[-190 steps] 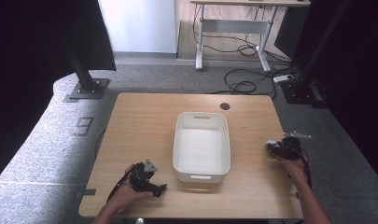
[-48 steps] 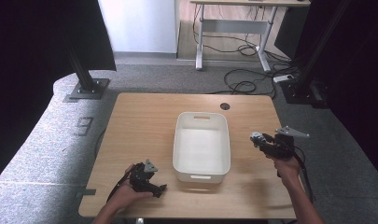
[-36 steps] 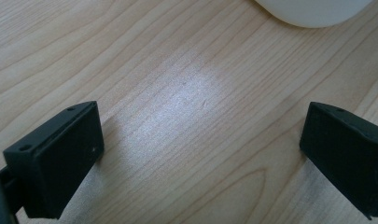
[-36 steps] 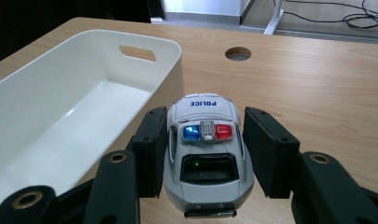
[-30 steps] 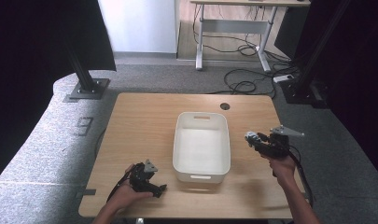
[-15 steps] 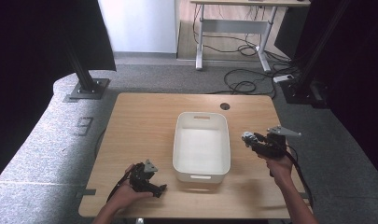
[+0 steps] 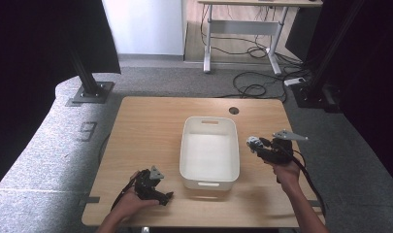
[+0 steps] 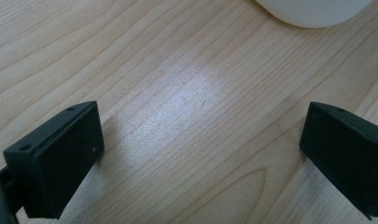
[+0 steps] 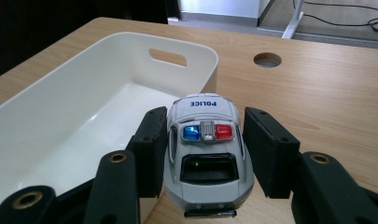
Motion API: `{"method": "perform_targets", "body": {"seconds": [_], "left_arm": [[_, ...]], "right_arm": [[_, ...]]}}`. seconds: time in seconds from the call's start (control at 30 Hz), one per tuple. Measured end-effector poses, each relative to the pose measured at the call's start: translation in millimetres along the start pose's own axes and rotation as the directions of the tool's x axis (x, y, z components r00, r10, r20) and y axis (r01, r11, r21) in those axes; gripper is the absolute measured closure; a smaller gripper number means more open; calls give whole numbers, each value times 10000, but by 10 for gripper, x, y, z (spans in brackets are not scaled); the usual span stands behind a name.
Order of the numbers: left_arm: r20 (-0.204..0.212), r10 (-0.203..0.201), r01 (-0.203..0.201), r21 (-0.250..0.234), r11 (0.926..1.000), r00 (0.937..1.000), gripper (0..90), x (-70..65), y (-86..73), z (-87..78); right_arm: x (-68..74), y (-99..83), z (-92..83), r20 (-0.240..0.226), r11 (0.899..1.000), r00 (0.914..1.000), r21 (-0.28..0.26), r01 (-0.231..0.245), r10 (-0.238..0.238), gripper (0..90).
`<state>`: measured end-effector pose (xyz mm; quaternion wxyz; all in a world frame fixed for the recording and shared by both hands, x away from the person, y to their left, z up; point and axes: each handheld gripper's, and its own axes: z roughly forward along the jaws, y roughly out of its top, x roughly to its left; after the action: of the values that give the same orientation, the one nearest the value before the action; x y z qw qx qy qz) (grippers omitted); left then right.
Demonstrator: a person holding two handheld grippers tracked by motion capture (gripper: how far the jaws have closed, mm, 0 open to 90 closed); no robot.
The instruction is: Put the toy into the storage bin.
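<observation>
Bench (image 7: 150,121): light wood, round cable hole near the far edge, right of centre. Surface bare but for the items below.

Tub (image 7: 209,151): white plastic, oblong, slot handles at both short ends, standing at mid-bench with its long axis running near edge to far edge. Inside empty and clean. Likely destination; best entered over the right long wall, the rim closest to the load.

Right gripper (image 9: 203,154): held just off the tub's right wall, above the bench. Jaws clamped on the flanks of the police car, pads flat on both doors. Advice: carry level over the rim, lower until the wheels are close to the tub floor, then ease the jaws apart; no dropping from height, since the car would probably roll or bounce.

Left gripper (image 8: 200,140): resting by the near-left corner, jaws spread wide, nothing between them, bare wood beneath. Well clear of the work.

Police car (image 9: 206,140): toy, white-grey, blue and red roof lights, "POLICE" on the bonnet; nose toward the tub's far end.
</observation>
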<state>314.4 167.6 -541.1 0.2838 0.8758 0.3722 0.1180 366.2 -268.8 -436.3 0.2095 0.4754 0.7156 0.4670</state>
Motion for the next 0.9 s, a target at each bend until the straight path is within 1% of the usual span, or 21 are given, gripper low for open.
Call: {"method": "perform_targets", "body": {"seconds": [0.07, 0.3, 0.4, 0.53, 0.67, 0.73, 0.8, 0.9], "left_arm": [[-7, -8, 8, 3, 10000, 10000, 0, -1, 0, -1], [-8, -20, 20, -13, 10000, 10000, 0, -1, -2, 0], [-20, -26, 26, -9, 10000, 10000, 0, -3, -2, -1], [-20, -29, 29, -7, 10000, 10000, 0, -3, -2, -1], [-24, -30, 30, -6, 10000, 10000, 0, -3, -2, -1], [-23, -27, 27, -12, 10000, 10000, 0, -3, -2, -1], [-22, -25, 25, -14, 10000, 10000, 0, -3, -3, -1], [-17, -21, 21, -11, 10000, 10000, 0, -2, -2, -1]], "right_arm": [[9, 17, 0, 51, 10000, 10000, 1, -4, 4, 508], [80, 95, -12, -143, 9998, 9999, -212, -10, 7, 509], [101, 97, 0, -122, 9999, 9999, -132, 74, -75, 508], [129, 107, 20, -186, 9999, 9998, -109, 73, -75, 509], [184, 142, 43, -323, 9998, 9994, -141, 129, -134, 509], [205, 161, 53, -415, 9998, 9991, -207, 77, -86, 509], [221, 173, 66, -360, 9998, 9993, -139, 132, -137, 509], [258, 197, 82, -400, 9998, 9991, -113, 158, -162, 508]]}}
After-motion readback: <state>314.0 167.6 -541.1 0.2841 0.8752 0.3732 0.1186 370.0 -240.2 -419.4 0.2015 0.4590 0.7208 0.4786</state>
